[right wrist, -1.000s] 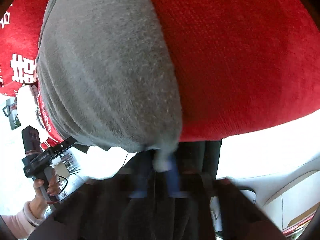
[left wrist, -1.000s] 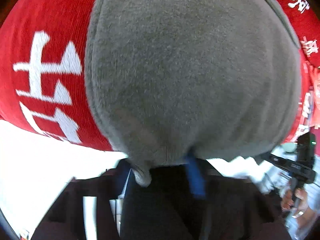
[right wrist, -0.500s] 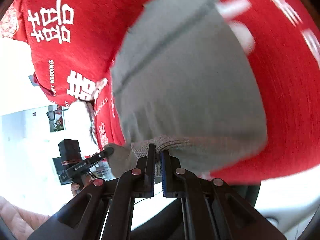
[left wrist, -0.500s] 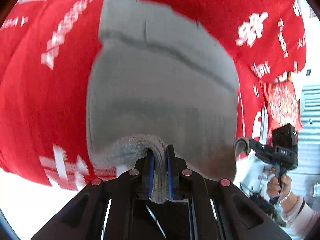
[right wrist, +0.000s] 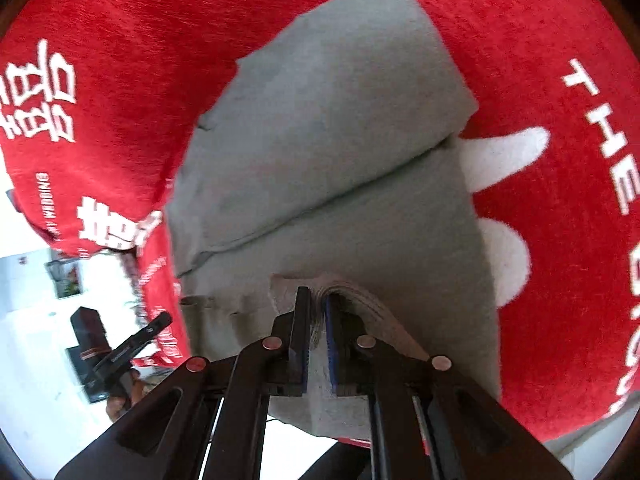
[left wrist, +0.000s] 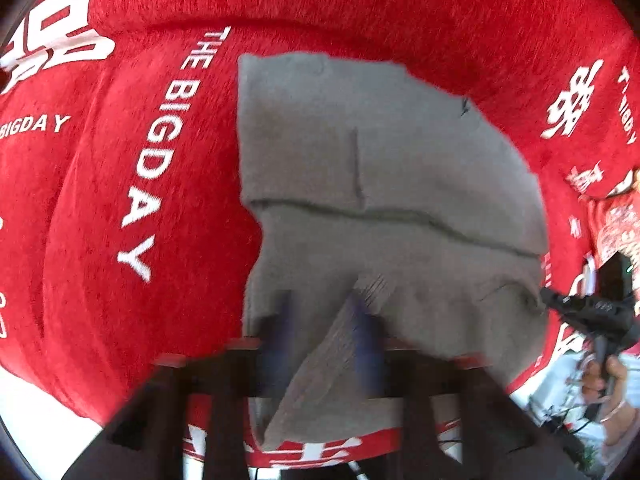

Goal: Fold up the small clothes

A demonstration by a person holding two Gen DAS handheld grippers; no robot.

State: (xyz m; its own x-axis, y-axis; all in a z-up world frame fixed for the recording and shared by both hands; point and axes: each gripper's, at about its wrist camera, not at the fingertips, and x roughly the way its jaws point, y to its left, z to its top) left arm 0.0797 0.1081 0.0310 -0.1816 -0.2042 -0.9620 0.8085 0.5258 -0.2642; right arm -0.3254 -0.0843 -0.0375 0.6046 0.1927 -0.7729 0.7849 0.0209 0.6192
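A red plush cover [left wrist: 312, 8] with white lettering, including the words "THE BIGDAY" and large Chinese characters, spread across the whole supporting surface. A grey garment [left wrist: 384, 184] lay directly on it, folded so that one layer overlapped another along a seam-like edge. In the right wrist view the same grey garment [right wrist: 332, 152] partly covered white shapes printed on the red cover [right wrist: 540, 40].

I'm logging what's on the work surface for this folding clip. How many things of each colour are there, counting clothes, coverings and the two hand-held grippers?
Grey: 1, the grey garment
Red: 1, the red cloth with white lettering under it
Black: 2, the left gripper and the right gripper
Total: 4
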